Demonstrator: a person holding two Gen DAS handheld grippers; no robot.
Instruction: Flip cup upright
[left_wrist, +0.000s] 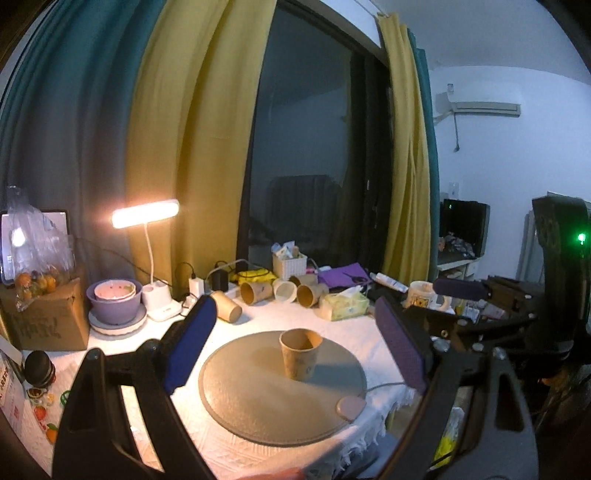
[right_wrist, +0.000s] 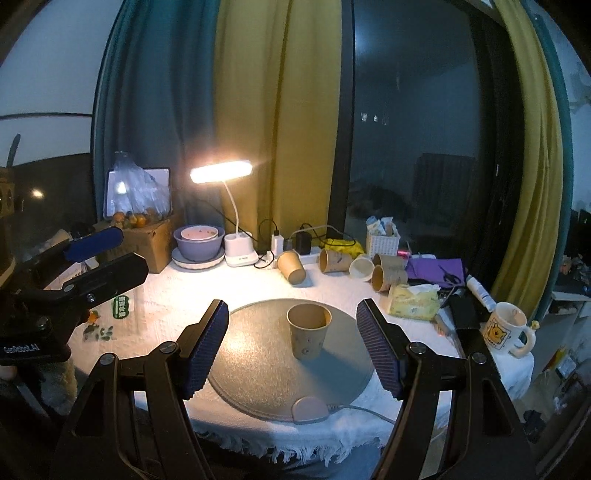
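Observation:
A brown paper cup (left_wrist: 300, 353) stands upright, mouth up, on a round grey mat (left_wrist: 258, 398) on the white tablecloth. It also shows in the right wrist view (right_wrist: 308, 336) on the mat (right_wrist: 258, 376). My left gripper (left_wrist: 295, 347) is open and empty, its blue pads wide apart on either side of the cup and nearer to me. My right gripper (right_wrist: 295, 347) is open and empty too, with the cup standing just beyond its fingertips. The left gripper also shows at the left edge of the right wrist view (right_wrist: 99, 254).
Several paper cups (right_wrist: 291, 266) lie on their sides at the back of the table. A lit desk lamp (right_wrist: 221, 171), a purple bowl (right_wrist: 199, 242), a cardboard box (right_wrist: 155, 240), a tissue pack (right_wrist: 413, 301) and a mug (right_wrist: 504, 328) stand around. The fringed table edge (right_wrist: 295, 454) is close.

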